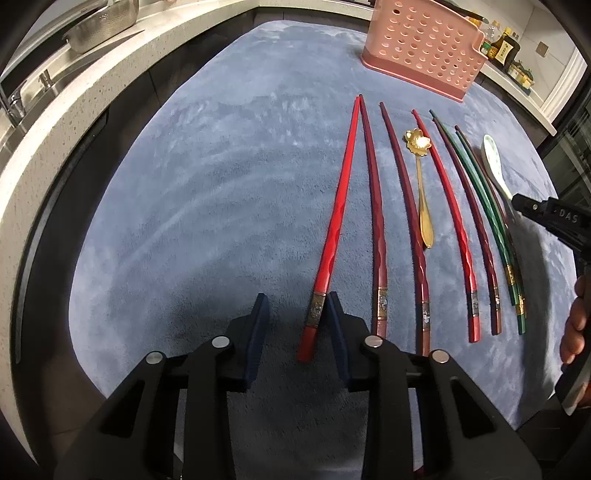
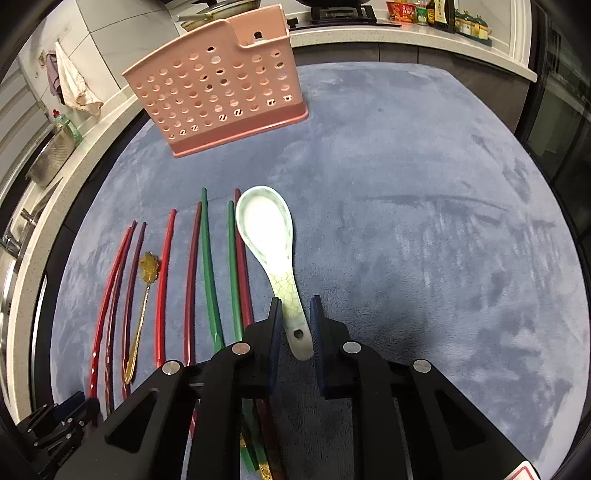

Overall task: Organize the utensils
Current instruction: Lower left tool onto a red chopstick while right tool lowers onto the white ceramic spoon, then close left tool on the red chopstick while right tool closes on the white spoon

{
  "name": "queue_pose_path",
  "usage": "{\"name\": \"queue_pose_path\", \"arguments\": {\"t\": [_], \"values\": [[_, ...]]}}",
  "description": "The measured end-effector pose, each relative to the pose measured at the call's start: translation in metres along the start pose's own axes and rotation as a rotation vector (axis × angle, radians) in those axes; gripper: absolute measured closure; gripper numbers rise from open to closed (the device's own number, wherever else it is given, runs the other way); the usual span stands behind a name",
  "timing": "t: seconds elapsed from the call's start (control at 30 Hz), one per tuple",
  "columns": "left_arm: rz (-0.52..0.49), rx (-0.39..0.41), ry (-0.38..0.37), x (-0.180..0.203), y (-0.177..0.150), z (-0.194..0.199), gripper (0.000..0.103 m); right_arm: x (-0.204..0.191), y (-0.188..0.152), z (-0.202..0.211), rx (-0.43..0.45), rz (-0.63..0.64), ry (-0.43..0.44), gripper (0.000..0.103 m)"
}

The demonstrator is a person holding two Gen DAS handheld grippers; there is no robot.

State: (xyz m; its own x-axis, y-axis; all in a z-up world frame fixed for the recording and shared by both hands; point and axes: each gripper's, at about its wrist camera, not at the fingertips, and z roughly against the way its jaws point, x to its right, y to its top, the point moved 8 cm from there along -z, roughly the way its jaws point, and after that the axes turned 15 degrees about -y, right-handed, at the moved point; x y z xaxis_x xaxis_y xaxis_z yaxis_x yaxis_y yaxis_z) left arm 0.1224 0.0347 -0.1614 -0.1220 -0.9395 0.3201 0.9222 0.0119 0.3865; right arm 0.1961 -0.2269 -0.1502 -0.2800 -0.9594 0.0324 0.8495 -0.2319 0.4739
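In the right wrist view, the butt ends of the green chopsticks (image 2: 208,266) vanish behind the right tongs (image 2: 294,321) at lower centre. The bottles (image 2: 436,11) at the top edge are cropped, labels unreadable. In the left wrist view, a hand (image 1: 576,325) is cut off at the right edge.

Pink perforated caddy (image 2: 221,92), blue-grey cloth (image 2: 406,221), crackle-glazed spoon (image 2: 266,229), perhaps celadon

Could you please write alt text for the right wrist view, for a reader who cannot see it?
The right gripper straddles the handle of a pale ceramic spoon lying on a blue-grey cloth. To the spoon's left lie red, maroon and green chopsticks in a row, with a gold spoon among them. A pink perforated utensil holder stands behind them.
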Motion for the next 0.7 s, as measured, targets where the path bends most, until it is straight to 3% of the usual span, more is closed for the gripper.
{"name": "queue_pose_path", "arguments": {"t": [0.2,0.27,0.7], "values": [[-0.003,-0.004,-0.034,0.004,-0.003,0.001,0.092,-0.001,-0.005,-0.003,-0.007,-0.004,0.020,0.091],[-0.005,-0.005,-0.050,0.007,-0.005,0.002,0.093,-0.002,-0.007,-0.001,-0.005,-0.001,0.023,0.099],[-0.025,0.068,-0.079,0.019,0.000,0.033,0.094,0.004,-0.014,0.030,0.040,-0.011,0.031,0.101]]}}
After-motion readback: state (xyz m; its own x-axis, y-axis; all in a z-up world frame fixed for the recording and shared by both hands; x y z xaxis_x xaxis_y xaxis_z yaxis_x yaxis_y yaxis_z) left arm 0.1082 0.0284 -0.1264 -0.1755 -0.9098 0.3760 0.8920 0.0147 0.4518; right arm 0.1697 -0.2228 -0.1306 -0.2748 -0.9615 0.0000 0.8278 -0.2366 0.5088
